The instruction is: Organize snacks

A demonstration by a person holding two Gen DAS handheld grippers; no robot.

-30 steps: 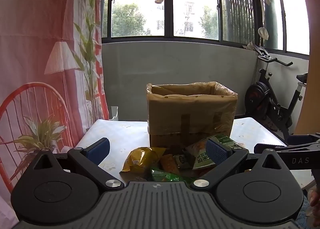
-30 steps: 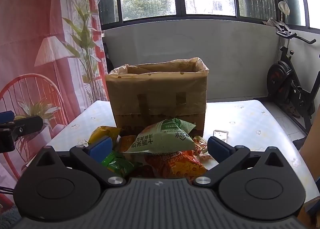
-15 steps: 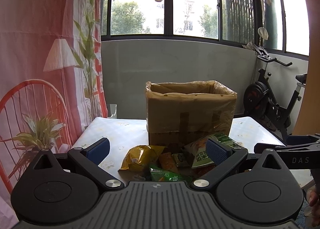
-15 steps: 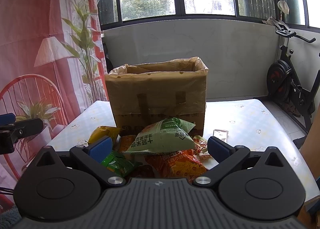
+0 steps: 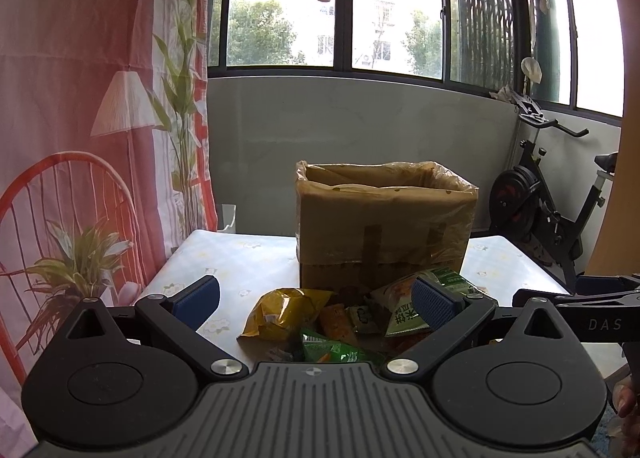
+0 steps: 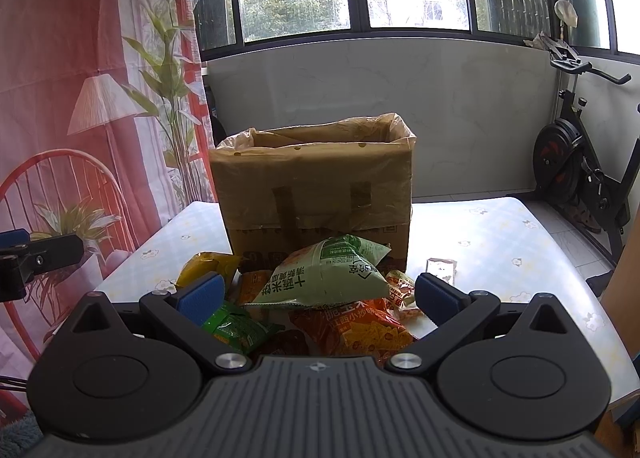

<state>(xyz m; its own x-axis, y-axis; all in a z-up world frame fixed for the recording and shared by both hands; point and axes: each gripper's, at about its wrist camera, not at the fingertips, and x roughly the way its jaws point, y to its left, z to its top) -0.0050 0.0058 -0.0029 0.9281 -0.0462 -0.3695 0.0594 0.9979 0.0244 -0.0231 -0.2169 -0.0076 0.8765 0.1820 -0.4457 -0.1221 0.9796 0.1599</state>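
Observation:
A pile of snack packets lies on the table in front of a cardboard box (image 5: 384,225) (image 6: 316,193) lined with a plastic bag. In the pile are a yellow bag (image 5: 280,314) (image 6: 206,266), a large pale green bag (image 6: 324,278) (image 5: 404,312), a small bright green packet (image 6: 236,328) (image 5: 332,352) and an orange-red packet (image 6: 360,330). My left gripper (image 5: 316,300) hovers open just short of the pile, with nothing between its fingers. My right gripper (image 6: 318,296) is open too, its fingers either side of the pile's near edge.
The table (image 6: 500,242) has a pale flowered cloth. A small clear wrapper (image 6: 440,268) lies right of the box. An exercise bike (image 6: 580,169) stands at the right, a printed red curtain (image 5: 80,137) at the left. Windows fill the back.
The left wrist view has drifted slightly, so box and pile sit a touch higher. Both grippers stay open and the snacks have not moved.

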